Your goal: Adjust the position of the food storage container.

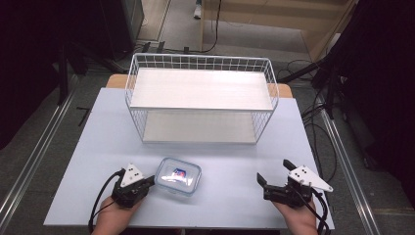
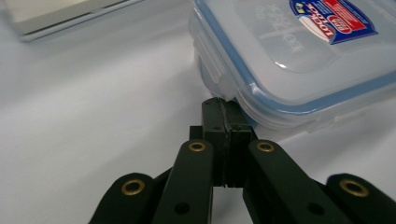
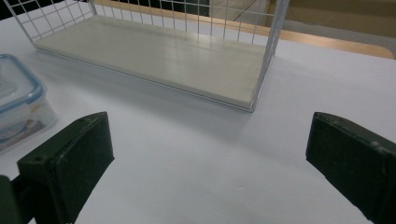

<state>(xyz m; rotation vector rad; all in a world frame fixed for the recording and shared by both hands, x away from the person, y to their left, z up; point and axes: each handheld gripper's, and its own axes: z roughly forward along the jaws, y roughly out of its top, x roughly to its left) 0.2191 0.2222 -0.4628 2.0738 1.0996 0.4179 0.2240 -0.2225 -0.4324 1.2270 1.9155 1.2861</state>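
A clear plastic food box (image 1: 178, 176) with a blue-rimmed lid and a red and blue label lies on the white table, near its front edge. My left gripper (image 1: 150, 180) is shut, with nothing between its jaws; its tips touch the box's left corner (image 2: 233, 91) by a side latch. My right gripper (image 1: 275, 172) stands open to the right of the box, well apart from it, with bare table between its fingers (image 3: 70, 163). The box (image 3: 16, 109) lies at the left edge of the right gripper view.
A white wire rack (image 1: 200, 98) with two pale shelves stands at the middle back of the table (image 1: 230, 156). Its lower shelf (image 3: 154, 58) lies ahead of my right gripper. Cables run over the floor beyond the table.
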